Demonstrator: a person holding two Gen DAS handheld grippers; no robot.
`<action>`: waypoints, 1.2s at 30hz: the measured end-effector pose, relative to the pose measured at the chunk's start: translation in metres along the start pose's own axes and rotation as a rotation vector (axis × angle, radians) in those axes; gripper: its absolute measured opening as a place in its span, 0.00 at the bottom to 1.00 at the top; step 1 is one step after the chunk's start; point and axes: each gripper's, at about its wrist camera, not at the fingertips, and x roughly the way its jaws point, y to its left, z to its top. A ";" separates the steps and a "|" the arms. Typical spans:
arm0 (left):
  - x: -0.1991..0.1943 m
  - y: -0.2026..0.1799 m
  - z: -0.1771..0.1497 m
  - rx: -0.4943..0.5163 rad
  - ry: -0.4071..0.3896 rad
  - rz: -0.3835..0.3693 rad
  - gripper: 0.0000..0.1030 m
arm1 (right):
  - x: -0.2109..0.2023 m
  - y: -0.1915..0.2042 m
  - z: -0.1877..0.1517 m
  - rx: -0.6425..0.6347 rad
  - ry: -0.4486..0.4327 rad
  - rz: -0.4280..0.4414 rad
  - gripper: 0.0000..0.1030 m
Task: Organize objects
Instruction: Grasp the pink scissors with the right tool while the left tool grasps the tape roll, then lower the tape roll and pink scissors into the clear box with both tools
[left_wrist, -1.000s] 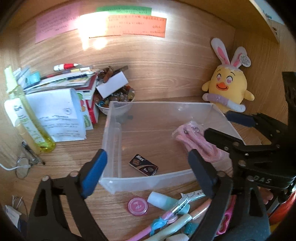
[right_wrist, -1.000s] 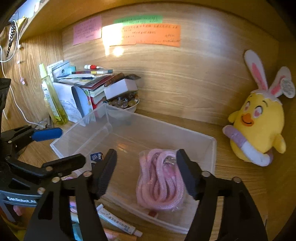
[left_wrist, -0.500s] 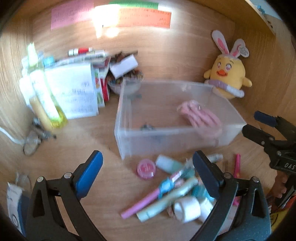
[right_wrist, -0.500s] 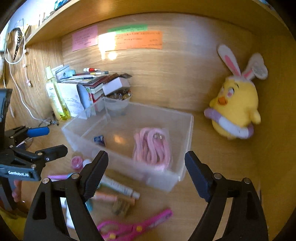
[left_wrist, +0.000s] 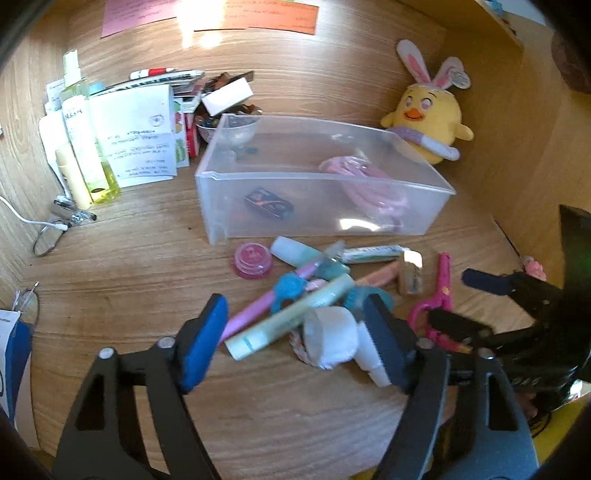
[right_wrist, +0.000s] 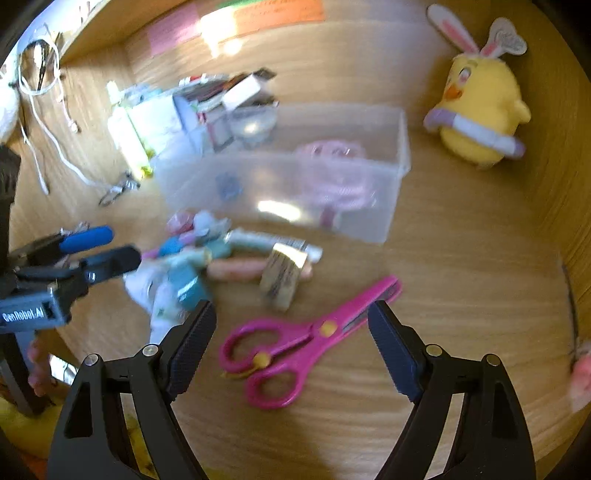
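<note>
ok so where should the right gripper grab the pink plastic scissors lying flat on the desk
Judging from the right wrist view, grip the pink plastic scissors across the narrow closed blades just past the yellow pivot, coming straight down from above. They lie flat on the wooden desk, blades pointing up-right, handle loops nearest the open right gripper. The loops are wide and hollow; the blade section is slim, and its sides are clear of the clutter.

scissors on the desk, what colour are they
Bright pink scissors with yellow pivot rivets, seen best in the right wrist view.
</note>
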 end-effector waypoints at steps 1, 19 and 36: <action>0.000 -0.002 -0.001 0.006 0.000 -0.004 0.69 | 0.002 0.002 -0.001 -0.004 0.006 0.000 0.79; 0.012 -0.005 -0.018 -0.007 0.022 -0.026 0.34 | -0.004 -0.029 -0.017 0.033 0.029 -0.015 0.35; -0.007 -0.008 -0.014 0.015 -0.051 -0.013 0.23 | 0.008 -0.041 0.013 0.049 0.010 -0.112 0.35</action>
